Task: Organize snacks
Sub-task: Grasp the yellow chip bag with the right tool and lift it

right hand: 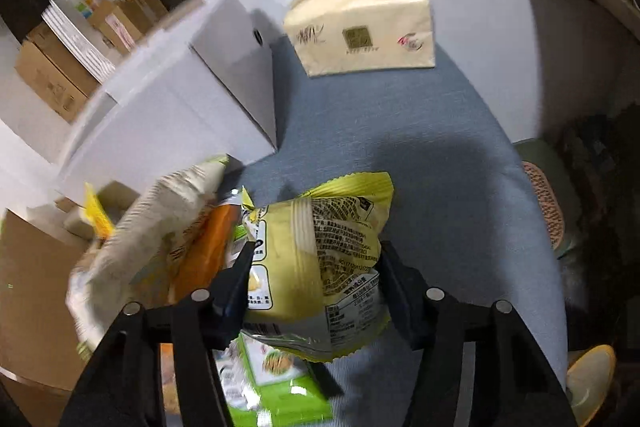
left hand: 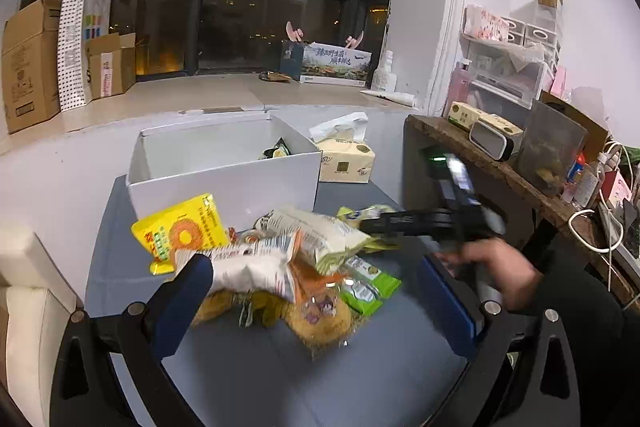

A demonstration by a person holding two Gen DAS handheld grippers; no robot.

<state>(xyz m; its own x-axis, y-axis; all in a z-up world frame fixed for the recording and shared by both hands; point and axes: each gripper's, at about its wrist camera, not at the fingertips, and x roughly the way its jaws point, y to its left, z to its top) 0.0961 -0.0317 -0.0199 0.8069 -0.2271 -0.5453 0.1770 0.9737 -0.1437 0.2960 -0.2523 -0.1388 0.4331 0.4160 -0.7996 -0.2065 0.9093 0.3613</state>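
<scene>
right claw (right hand: 316, 279): clamped on a yellow-green snack bag (right hand: 320, 267), just above the pile
left claw (left hand: 316, 291): jaws wide, around the snack pile (left hand: 280, 259), gripping nothing
in the way: white bag (left hand: 248, 263) against the left finger
white box (left hand: 224, 179): behind pile, one packet inside
tissue pack (left hand: 346, 159): right of box
surface: blue-grey mat (left hand: 320, 367); wooden shelf (left hand: 480, 155) at right

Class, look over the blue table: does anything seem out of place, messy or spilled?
Yes: the snack packets lie heaped and overlapping in front of the white cardboard box, which holds only one packet. Nothing looks spilled or torn.
</scene>
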